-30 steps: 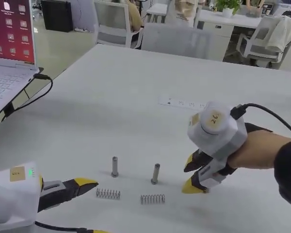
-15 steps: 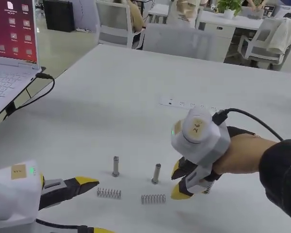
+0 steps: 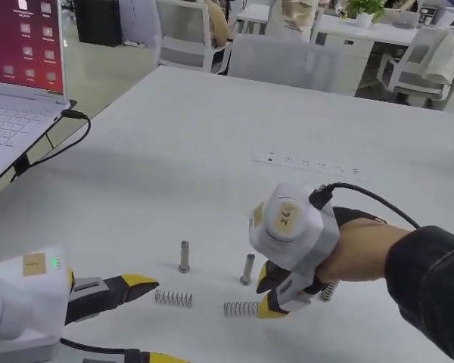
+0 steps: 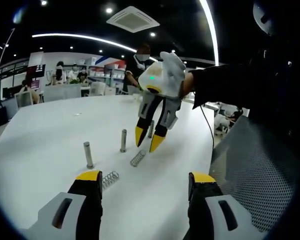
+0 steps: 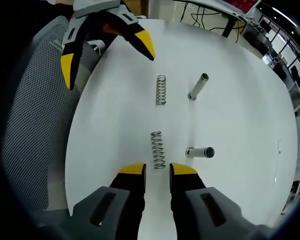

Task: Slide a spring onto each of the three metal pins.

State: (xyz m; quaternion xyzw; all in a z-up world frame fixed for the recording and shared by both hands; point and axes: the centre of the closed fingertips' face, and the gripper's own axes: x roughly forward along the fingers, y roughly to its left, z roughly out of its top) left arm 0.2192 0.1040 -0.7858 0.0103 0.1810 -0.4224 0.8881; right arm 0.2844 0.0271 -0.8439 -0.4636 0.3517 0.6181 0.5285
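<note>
Steel spring (image 5: 158, 149) lies at the barely parted, empty jaws of my right tool (image 5: 157, 170); I should pinch mid-coil, gently, before lifting; my left tool (image 4: 146, 176) gapes empty.

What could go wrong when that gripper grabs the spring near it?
The spring is thin and lies flat, so the fingers of the right gripper might pinch just its end, and it could roll or pop away. Also, a pin stands close beside it, so the gripper could bump it over.
</note>
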